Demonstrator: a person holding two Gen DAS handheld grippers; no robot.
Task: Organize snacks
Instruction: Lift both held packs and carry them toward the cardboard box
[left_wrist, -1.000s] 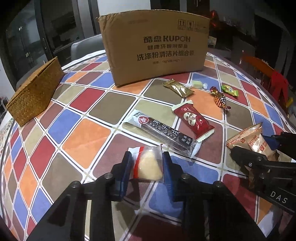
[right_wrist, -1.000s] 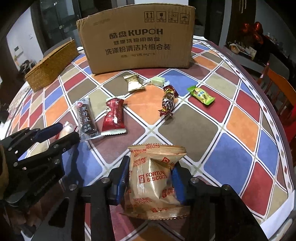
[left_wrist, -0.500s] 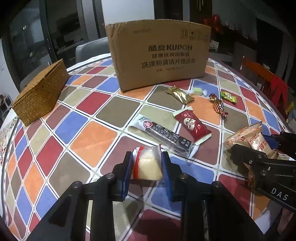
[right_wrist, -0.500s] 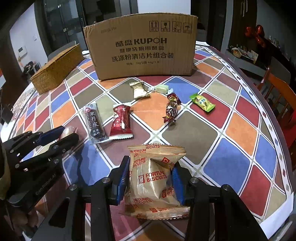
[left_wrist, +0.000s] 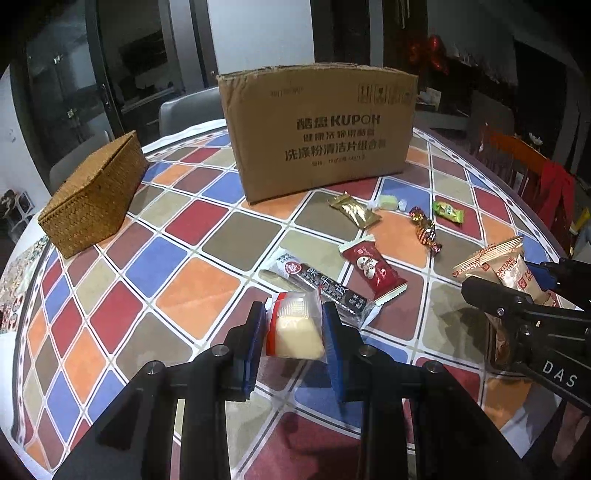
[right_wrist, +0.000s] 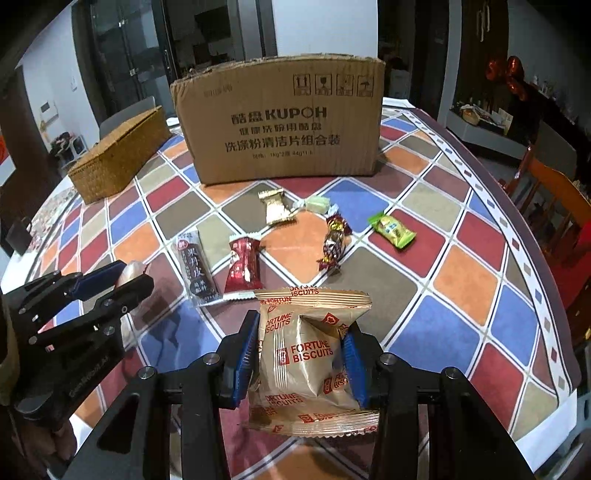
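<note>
Wicker comes first at the tabletop's far left edge: a closed woven rattan box (left_wrist: 94, 197), its contents hidden. Right of it, along the far edge, stands a brown corrugated cardboard carton (right_wrist: 280, 120) printed KUPOH; I cannot see inside. My left gripper (left_wrist: 293, 326) clamps a clear-wrapped pale yellow cake (left_wrist: 295, 328). Loose on the checked tablecloth (left_wrist: 195, 291) lie a black bar packet (right_wrist: 195, 267), a red pillow packet (right_wrist: 243, 264), a gold sachet (right_wrist: 275, 206), a pale green wrapped sweet (right_wrist: 317, 203), a red-gold twist candy (right_wrist: 334, 243) and a green candy packet (right_wrist: 393, 230). My right gripper (right_wrist: 301, 350) pinches a tan Fortune Biscuits bag (right_wrist: 306, 354). Both snacks now ride higher above the cloth than a second ago, grips unchanged.
</note>
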